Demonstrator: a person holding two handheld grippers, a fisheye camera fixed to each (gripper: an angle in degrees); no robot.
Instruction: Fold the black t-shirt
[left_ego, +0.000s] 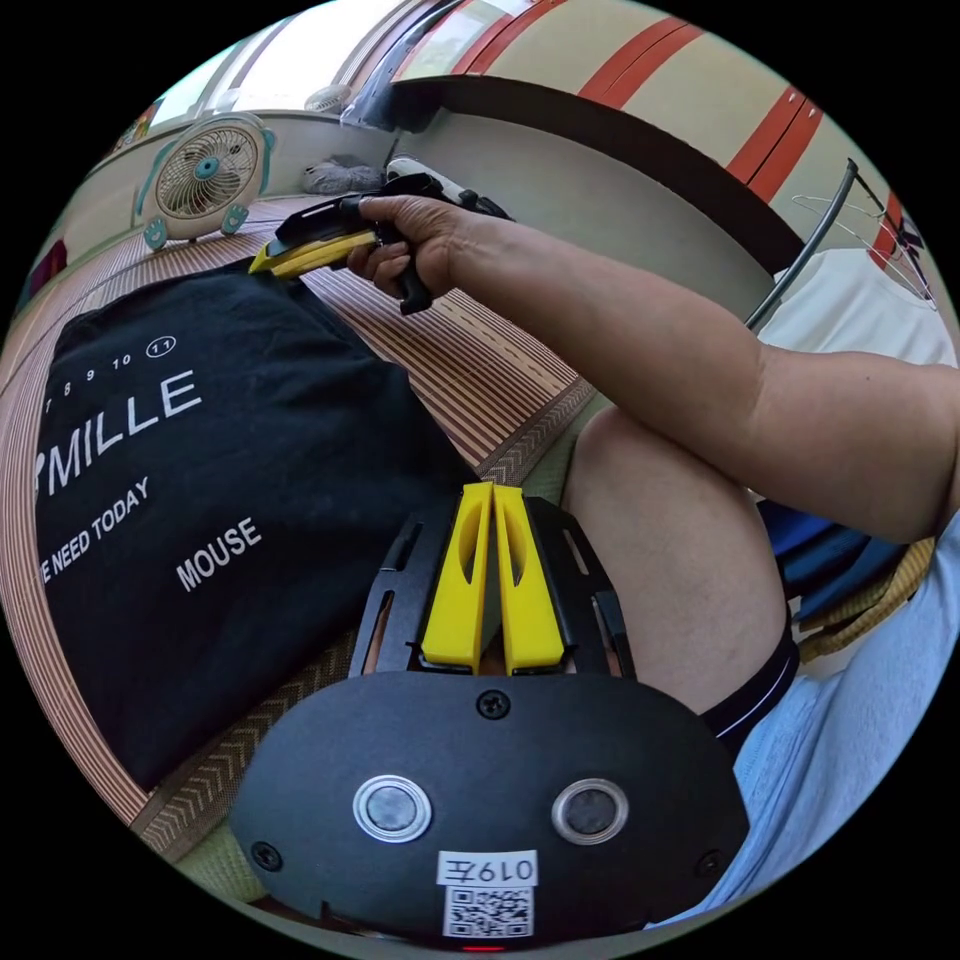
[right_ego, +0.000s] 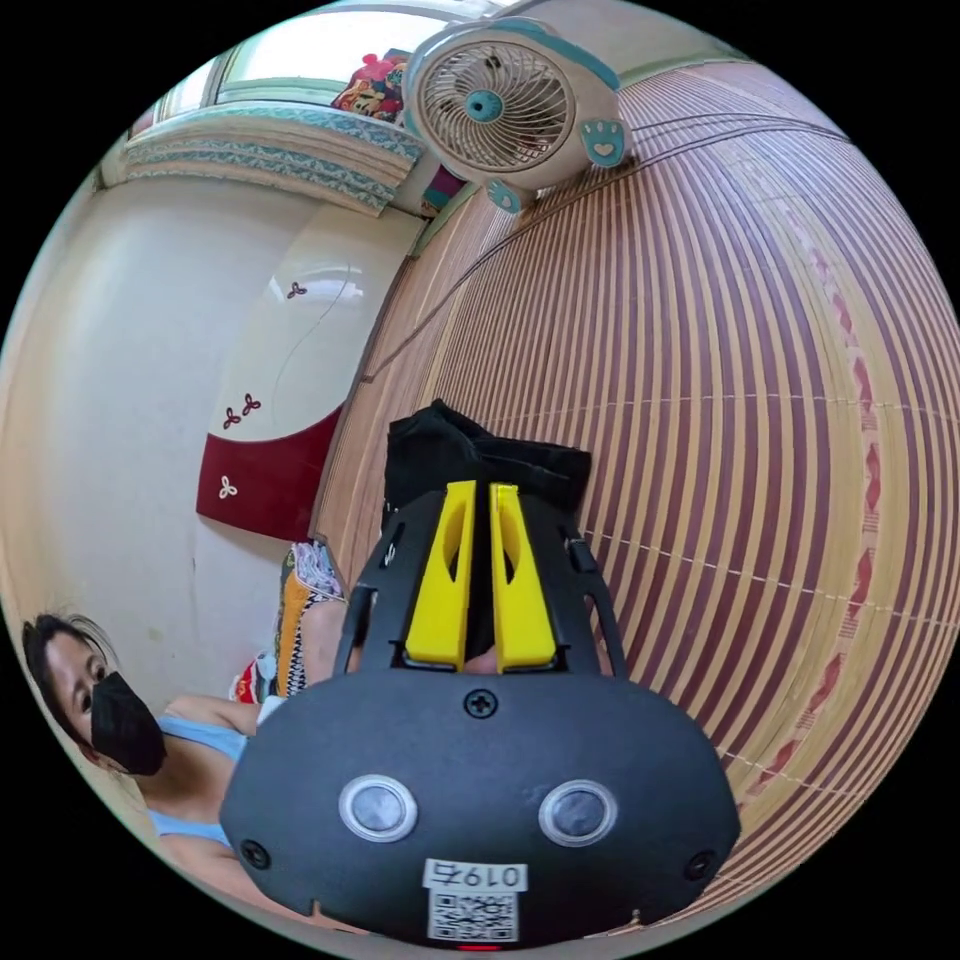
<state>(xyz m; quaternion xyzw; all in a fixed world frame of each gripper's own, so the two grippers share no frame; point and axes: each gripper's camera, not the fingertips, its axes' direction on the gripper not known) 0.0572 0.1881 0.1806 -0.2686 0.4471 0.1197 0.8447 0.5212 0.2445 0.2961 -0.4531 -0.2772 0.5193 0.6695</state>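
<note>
The black t-shirt (left_ego: 210, 520) lay flat on the striped mat (left_ego: 470, 370), just beside the left gripper (left_ego: 490, 490), whose jaws sat nearly together w/ nothing between. The right gripper (right_ego: 478, 490), in a hand (left_ego: 420, 240), pinched the shirt's far edge; a bunched black fold (right_ego: 480, 455) rose past its tips. A small fan (right_ego: 510, 95) stood beyond. The person's knee (left_ego: 680, 540) crowded the left gripper's side.

Striped mat (right_ego: 720, 330) (small fan (right_ego: 500, 100) beyond)
</note>
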